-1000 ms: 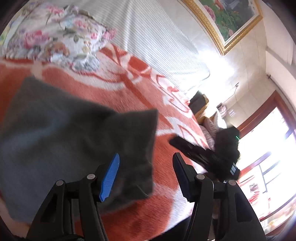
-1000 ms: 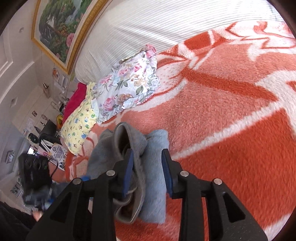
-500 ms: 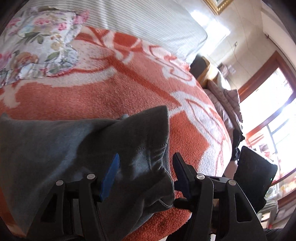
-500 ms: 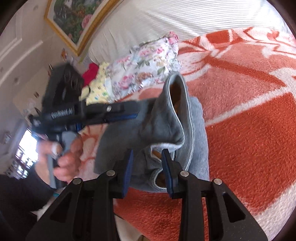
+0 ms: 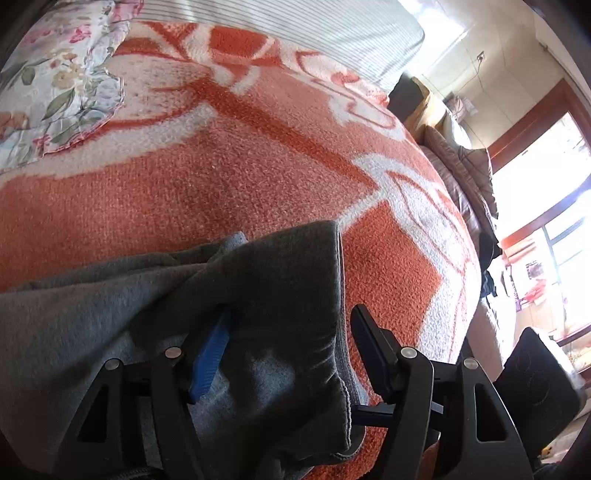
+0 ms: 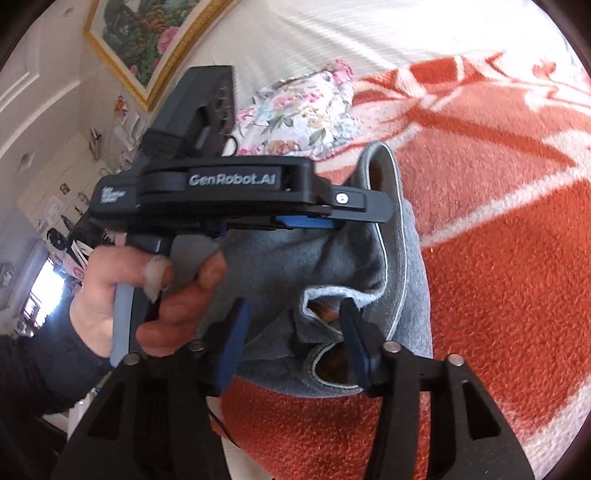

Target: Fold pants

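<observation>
Grey pants point(image 5: 277, 295) lie bunched on an orange and white blanket point(image 5: 221, 177) at the bed's near edge. My left gripper point(image 5: 288, 347) is open, its jaws either side of a folded corner of the pants; the blue left pad is half hidden by cloth. In the right wrist view the pants point(image 6: 332, 266) show a leg opening. My right gripper point(image 6: 295, 339) is open, its jaws straddling a fold of the hem. The left gripper point(image 6: 332, 218) shows there from the side, over the pants, held by a hand point(image 6: 147, 295).
A floral pillow point(image 5: 55, 81) lies at the far left of the bed, also in the right wrist view point(image 6: 303, 110). A striped white headboard cushion point(image 5: 295, 29) runs behind. A framed painting point(image 6: 147, 40) hangs on the wall. A window point(image 5: 546, 206) and furniture are at right.
My right gripper has opened wider around the hem. My left gripper has pushed further onto the pants, cloth now between its jaws, and has come closer to the right gripper.
</observation>
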`<state>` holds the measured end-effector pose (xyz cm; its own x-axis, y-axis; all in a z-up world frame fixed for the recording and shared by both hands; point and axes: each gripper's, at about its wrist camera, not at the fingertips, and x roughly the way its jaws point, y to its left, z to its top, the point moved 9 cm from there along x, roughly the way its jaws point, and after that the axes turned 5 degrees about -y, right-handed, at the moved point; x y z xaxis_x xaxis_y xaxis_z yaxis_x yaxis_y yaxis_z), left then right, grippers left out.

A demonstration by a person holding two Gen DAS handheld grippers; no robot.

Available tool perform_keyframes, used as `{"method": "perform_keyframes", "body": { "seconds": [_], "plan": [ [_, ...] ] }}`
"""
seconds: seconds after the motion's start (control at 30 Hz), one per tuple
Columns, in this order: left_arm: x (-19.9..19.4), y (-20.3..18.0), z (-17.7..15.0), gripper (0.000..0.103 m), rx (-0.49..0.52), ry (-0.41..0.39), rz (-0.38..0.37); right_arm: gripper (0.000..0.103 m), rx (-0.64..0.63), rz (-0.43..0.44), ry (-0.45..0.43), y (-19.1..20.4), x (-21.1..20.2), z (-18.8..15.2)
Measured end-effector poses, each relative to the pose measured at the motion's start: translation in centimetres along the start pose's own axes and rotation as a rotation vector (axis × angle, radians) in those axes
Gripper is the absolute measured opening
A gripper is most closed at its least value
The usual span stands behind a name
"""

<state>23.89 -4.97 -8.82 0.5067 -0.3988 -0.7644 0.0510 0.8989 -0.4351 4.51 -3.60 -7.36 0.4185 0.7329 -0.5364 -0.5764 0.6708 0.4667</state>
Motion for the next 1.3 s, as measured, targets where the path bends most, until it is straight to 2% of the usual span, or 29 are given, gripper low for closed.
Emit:
{"method": "perform_keyframes", "body": {
  "seconds": [0.07,0.13,0.2,0.27,0.4,0.47,0.5,0.6,0.67,0.77,0.83,0.87,1.0,1.07,1.17,1.3],
  "plan": [
    [-0.7,-0.1,0.6,0.067,0.040,0.003,0.002,0.053,-0.027,-0.040,0.038,-0.1,0.7,-0.6],
    [-0.9,-0.3,1.1,0.068,0.161,0.038,0.040,0.051,-0.047,-0.076,0.060,-0.3,1.1,-1.2],
    [-0.8,-0.7,1.3,0.069,0.282,0.071,0.060,0.043,-0.045,-0.085,0.063,-0.4,1.2,-1.6],
    [-0.5,-1.0,1.7,0.070,0.373,0.090,0.066,0.029,-0.029,-0.093,0.060,-0.8,1.1,-1.7],
    [1.5,-1.5,2.1,0.070,0.458,0.162,0.057,0.018,-0.009,-0.088,0.045,-0.7,0.5,-2.1],
    [3.4,-1.9,1.5,0.062,0.468,0.207,0.038,0.012,-0.001,-0.078,0.036,-0.4,0.0,-2.2],
    [4.1,-1.9,1.1,0.051,0.473,0.227,0.028,0.010,0.001,-0.072,0.034,-0.3,-0.2,-2.4],
    [5.8,-2.0,0.2,0.046,0.505,0.244,0.032,0.008,-0.003,-0.075,0.036,-0.1,-1.0,-3.1],
    [6.3,-2.1,0.4,0.041,0.511,0.234,0.032,0.008,0.010,-0.078,0.044,-0.2,-1.3,-3.9],
    [6.2,-2.0,1.1,0.027,0.473,0.225,0.016,0.007,0.027,-0.098,0.052,-1.0,-1.5,-4.6],
    [6.0,-1.9,2.2,0.015,0.449,0.213,0.014,0.007,0.030,-0.116,0.037,-1.7,-1.4,-3.4],
    [5.7,-1.9,3.0,0.013,0.441,0.197,0.013,0.007,0.032,-0.119,0.025,-1.9,-1.5,-2.6],
    [3.1,-1.9,6.3,0.013,0.372,0.089,-0.007,0.007,-0.019,-0.128,-0.049,-1.3,-2.4,1.3],
    [3.7,-1.4,6.1,0.014,0.360,0.122,-0.006,0.007,-0.024,-0.131,-0.025,-1.7,-1.8,1.2],
    [5.9,-0.1,3.6,0.022,0.362,0.203,0.048,0.007,0.015,-0.160,0.064,-3.3,-0.2,-1.8],
    [6.7,0.1,3.1,0.039,0.296,0.199,0.030,0.007,0.065,-0.146,0.041,-3.9,-0.8,-3.1]
  ]
}}
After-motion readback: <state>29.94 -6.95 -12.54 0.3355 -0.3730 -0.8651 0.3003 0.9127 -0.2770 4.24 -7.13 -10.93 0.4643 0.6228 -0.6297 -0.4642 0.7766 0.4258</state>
